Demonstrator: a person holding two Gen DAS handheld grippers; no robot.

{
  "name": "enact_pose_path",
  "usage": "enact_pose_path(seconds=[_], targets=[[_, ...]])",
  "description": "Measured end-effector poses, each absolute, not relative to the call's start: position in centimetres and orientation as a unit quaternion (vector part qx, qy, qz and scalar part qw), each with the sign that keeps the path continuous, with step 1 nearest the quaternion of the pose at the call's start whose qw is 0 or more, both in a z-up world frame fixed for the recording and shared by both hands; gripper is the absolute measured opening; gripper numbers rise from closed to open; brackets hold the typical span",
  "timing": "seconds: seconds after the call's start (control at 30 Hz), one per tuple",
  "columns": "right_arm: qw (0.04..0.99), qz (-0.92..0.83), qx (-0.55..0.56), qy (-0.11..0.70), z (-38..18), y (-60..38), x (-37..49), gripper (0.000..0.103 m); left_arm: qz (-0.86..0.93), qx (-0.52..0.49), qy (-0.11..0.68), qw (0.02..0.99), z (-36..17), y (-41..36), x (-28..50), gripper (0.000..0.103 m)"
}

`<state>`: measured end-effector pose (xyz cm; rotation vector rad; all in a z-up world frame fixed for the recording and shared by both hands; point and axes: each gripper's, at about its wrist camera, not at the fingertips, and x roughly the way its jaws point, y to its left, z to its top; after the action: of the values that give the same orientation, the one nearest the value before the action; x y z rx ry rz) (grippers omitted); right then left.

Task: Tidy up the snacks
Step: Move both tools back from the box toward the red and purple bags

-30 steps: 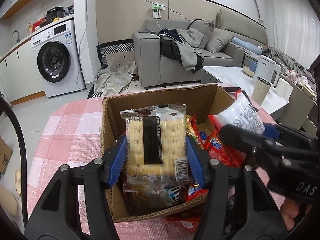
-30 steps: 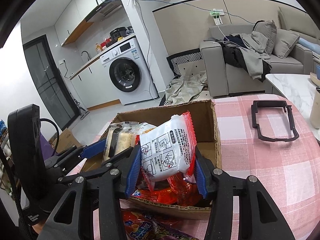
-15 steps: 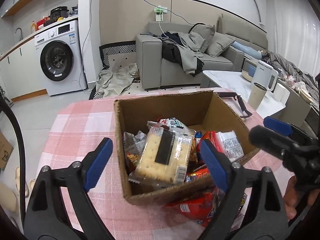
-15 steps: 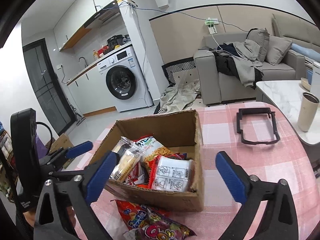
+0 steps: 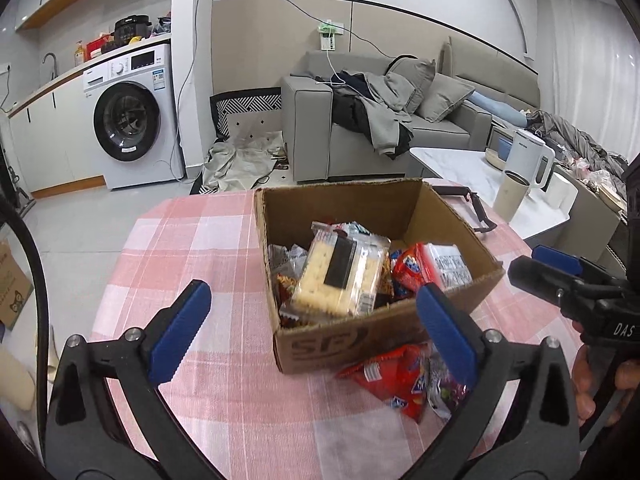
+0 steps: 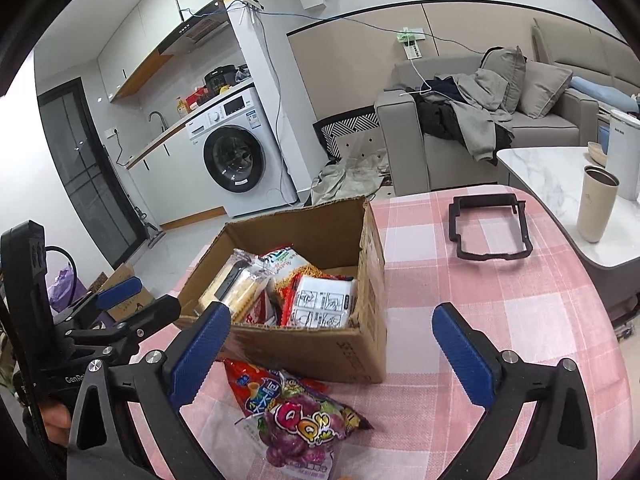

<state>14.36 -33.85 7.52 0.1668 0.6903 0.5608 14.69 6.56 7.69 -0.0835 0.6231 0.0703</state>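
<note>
A cardboard box (image 5: 360, 340) (image 6: 320, 350) stands on the pink checked table and holds several snack packs. A cracker pack (image 5: 340, 276) (image 6: 232, 286) lies on top at the left. A white and red noodle pack (image 5: 448, 266) (image 6: 322, 302) lies at the right. A red snack bag (image 5: 392, 376) (image 6: 256, 390) and a purple grape candy bag (image 6: 304, 432) lie on the table in front of the box. My left gripper (image 5: 312, 328) is open and empty, short of the box. My right gripper (image 6: 330, 348) is open and empty, also short of the box.
A black plastic frame (image 6: 488, 228) lies on the table behind the box. A beige tumbler (image 6: 598, 204) and white kettle (image 5: 528, 162) stand on the marble side table at the right. A sofa and a washing machine (image 5: 128, 120) stand beyond the table.
Both grippers opened and let go of their packs into the box: the left its cracker pack, the right its noodle pack. Both then pulled back toward me.
</note>
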Motion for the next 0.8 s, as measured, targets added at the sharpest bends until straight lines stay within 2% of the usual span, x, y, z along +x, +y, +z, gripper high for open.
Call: enact_pose_path(seconds=[0.27, 0.8], targets=[[0.893, 0.275, 0.072, 0.348, 6.6, -34.0, 12.9, 0.103, 0.042, -0.040, 0.314, 0.947, 7.1, 6.2, 12.5, 0.102], [0.867, 0.271, 0.082, 0.409, 1.5, -34.2, 11.1, 0.103, 0.039, -0.063, 0.364, 0.928, 2.6, 6.0, 11.1, 0.102]])
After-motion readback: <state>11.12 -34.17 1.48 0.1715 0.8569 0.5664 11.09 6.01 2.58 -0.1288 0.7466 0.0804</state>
